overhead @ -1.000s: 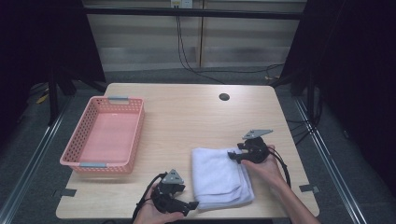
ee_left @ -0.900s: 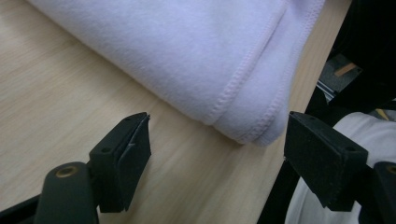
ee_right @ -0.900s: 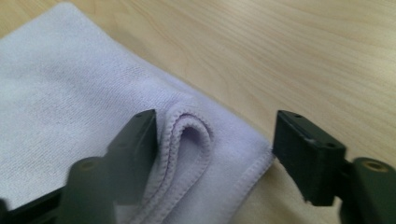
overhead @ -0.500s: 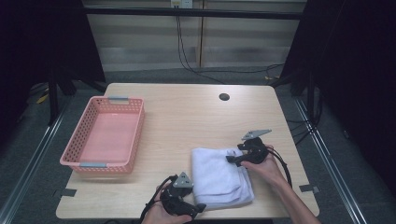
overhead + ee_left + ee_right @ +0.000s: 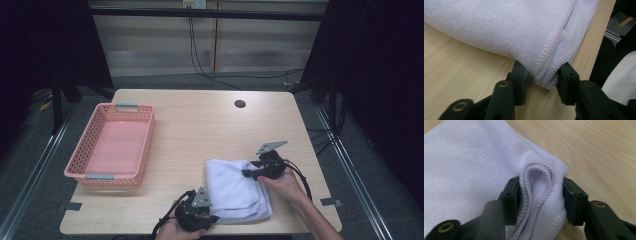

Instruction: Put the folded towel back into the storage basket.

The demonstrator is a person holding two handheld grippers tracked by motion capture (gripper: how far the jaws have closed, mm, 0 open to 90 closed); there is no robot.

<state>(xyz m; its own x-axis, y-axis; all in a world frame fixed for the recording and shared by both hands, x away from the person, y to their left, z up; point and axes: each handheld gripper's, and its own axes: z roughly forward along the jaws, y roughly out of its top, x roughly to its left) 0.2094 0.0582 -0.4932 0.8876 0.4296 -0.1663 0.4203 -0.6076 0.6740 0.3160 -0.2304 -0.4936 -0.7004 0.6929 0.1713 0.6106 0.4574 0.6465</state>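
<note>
A folded white towel (image 5: 235, 187) lies on the wooden table (image 5: 200, 125) near its front right. My left gripper (image 5: 212, 216) sits at the towel's near left corner. In the left gripper view the jaws of that gripper (image 5: 541, 82) have just been closing and now press on the stitched corner of the towel (image 5: 499, 27). My right gripper (image 5: 248, 173) is at the towel's far right corner. In the right gripper view its jaws (image 5: 540, 197) have also just been closing and pinch the folded layers of the towel (image 5: 469, 165).
A pink plastic basket (image 5: 80, 150) stands empty at the left side of the table. A small dark round hole (image 5: 240, 104) sits near the far edge. The table's front edge runs just below both hands.
The left gripper has edged slightly right onto the towel's near corner. Both pairs of jaws have narrowed onto the towel. The right hand has stayed in place.
</note>
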